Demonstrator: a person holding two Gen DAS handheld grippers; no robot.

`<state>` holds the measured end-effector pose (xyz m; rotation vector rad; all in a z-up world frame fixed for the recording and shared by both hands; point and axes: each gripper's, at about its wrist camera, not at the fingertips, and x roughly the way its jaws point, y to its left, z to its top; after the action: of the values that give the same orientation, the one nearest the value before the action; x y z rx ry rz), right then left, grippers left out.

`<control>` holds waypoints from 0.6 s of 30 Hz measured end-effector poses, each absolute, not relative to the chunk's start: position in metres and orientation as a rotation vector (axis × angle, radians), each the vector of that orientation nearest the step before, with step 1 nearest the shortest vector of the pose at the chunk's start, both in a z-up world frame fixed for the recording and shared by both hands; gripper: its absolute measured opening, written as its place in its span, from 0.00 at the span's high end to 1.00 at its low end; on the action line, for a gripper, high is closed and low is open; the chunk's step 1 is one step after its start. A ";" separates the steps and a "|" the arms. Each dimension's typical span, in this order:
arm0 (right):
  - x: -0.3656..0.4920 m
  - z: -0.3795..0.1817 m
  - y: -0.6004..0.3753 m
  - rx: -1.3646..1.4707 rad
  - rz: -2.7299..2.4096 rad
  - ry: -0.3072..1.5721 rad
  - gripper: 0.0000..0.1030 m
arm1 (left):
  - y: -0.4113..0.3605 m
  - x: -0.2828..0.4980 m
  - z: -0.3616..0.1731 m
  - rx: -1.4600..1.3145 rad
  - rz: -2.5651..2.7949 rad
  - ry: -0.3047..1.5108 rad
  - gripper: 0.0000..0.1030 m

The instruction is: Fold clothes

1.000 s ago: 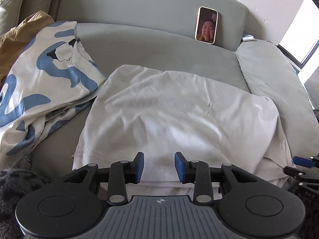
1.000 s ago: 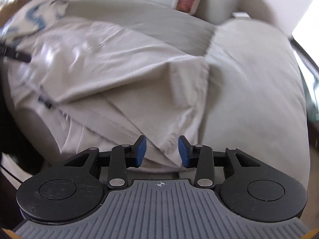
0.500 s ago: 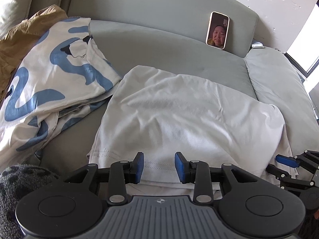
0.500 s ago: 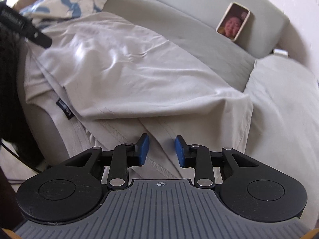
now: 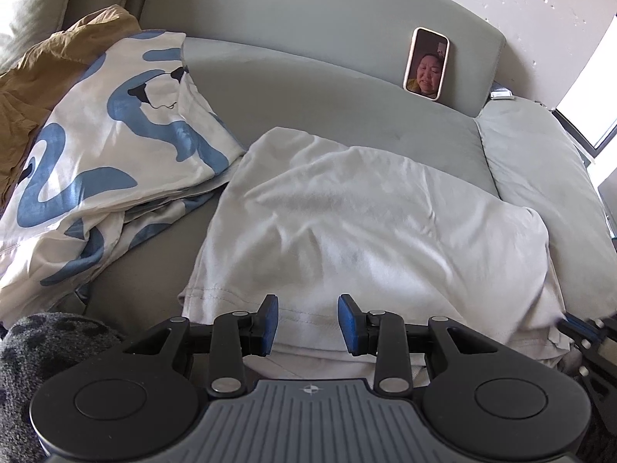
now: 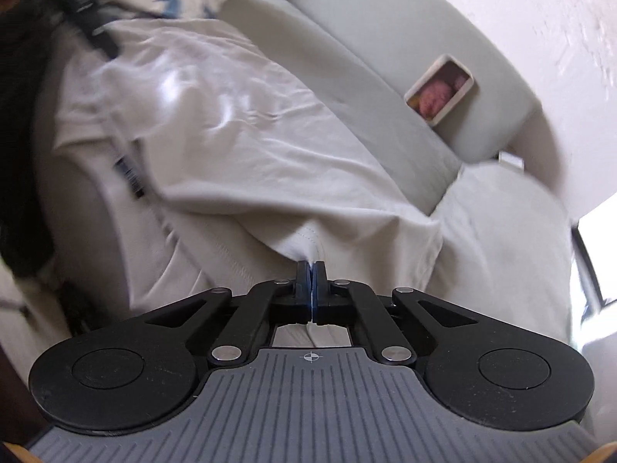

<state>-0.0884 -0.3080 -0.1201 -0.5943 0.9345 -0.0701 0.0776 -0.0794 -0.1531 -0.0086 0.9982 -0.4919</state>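
Note:
A pale beige garment (image 5: 366, 231) lies partly folded on the grey sofa seat (image 5: 347, 115). My left gripper (image 5: 307, 322) is open, its blue pads just over the garment's near hem, holding nothing. My right gripper (image 6: 311, 270) is shut on a fold of the beige garment (image 6: 246, 131) at its near right edge, and the cloth peaks up at the pads. The right gripper also shows at the right edge of the left wrist view (image 5: 582, 332).
A white cloth with blue swirls (image 5: 104, 162) and a mustard cloth (image 5: 46, 77) lie heaped at the left. A phone (image 5: 426, 63) leans against the sofa back. A light cushion (image 5: 547, 177) sits at the right. A dark fuzzy item (image 5: 46, 343) is near left.
My right gripper has closed on the garment's near right edge; it was open half a second ago. The left gripper stays open and has shifted a little closer to the hem.

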 end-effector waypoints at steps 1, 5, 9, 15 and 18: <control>-0.094 -0.119 -0.307 -0.628 -0.065 0.939 1.00 | -0.079 0.078 -0.153 -0.010 -0.490 0.998 0.69; -0.111 -0.117 -0.316 -0.651 -0.059 1.014 1.00 | -0.079 0.078 -0.153 -0.006 -0.492 0.999 0.69; -0.114 -0.129 -0.328 -0.614 -0.082 1.120 1.00 | -0.082 0.076 -0.154 0.014 -0.493 1.000 0.69; -0.113 -0.099 -0.369 -0.140 -0.129 1.062 0.77 | -0.079 0.076 -0.152 0.016 -0.483 0.993 0.69; -0.115 -0.095 -0.415 0.174 -0.306 1.037 0.75 | -0.079 0.075 -0.153 0.013 -0.482 0.997 0.69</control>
<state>-0.1151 -0.4147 -0.0953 0.1736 1.0369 -0.3064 0.0754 -0.0790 -0.1529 0.0125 0.9973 -0.4818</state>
